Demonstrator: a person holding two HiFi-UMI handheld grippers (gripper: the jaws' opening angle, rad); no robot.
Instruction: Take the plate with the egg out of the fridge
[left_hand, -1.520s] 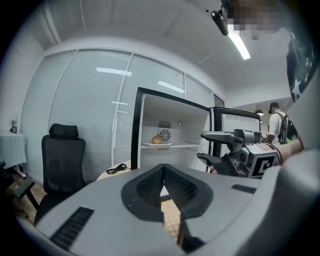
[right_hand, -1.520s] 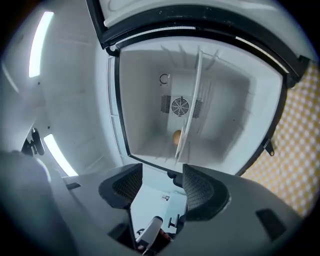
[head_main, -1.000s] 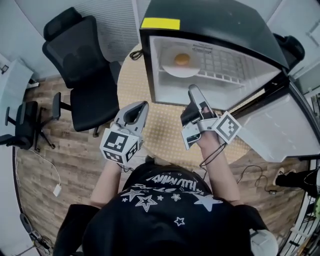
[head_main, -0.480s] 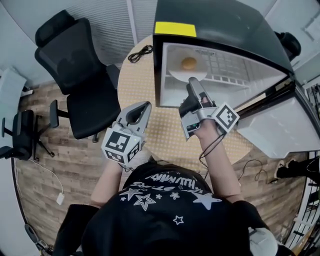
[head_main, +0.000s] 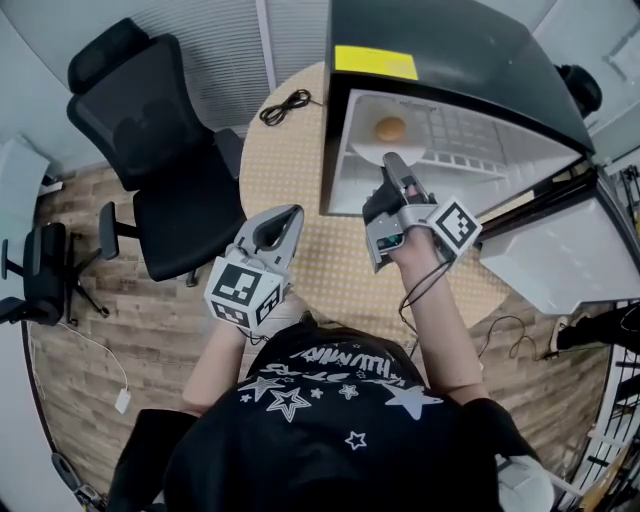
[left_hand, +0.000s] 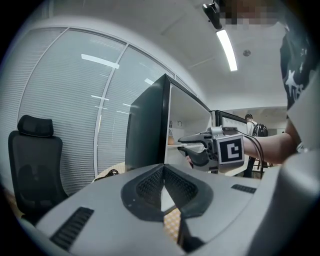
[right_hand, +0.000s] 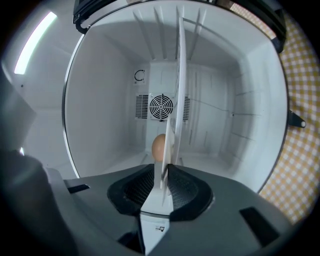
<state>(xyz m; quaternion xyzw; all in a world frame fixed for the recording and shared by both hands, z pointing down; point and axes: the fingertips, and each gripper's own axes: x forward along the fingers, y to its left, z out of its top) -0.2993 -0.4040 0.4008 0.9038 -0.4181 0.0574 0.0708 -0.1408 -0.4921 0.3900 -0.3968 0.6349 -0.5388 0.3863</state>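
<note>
The plate (right_hand: 178, 75) bearing the egg (right_hand: 158, 146) is located on the shelf (head_main: 450, 135) inside the open fridge (head_main: 450, 60), which is set on the round worktop (head_main: 300, 170). Its near rim is clamped between the jaws of the right gripper (head_main: 392, 160), which have just been closing. The left gripper (head_main: 288, 214) is held clenched and empty outside the fridge, left of its opening.

Head view: the right gripper (head_main: 393, 163) is covering the near rim of the plate (head_main: 368, 153), so the jaws' contact with it is not showing there. The picture's right edge is cutting off the open fridge door (head_main: 565, 255). Right gripper view: the plate, edge-on, is hiding the egg's (right_hand: 157, 146) right part; left gripper view: the fridge (left_hand: 146, 129) wall is blocking most of its interior.
</note>
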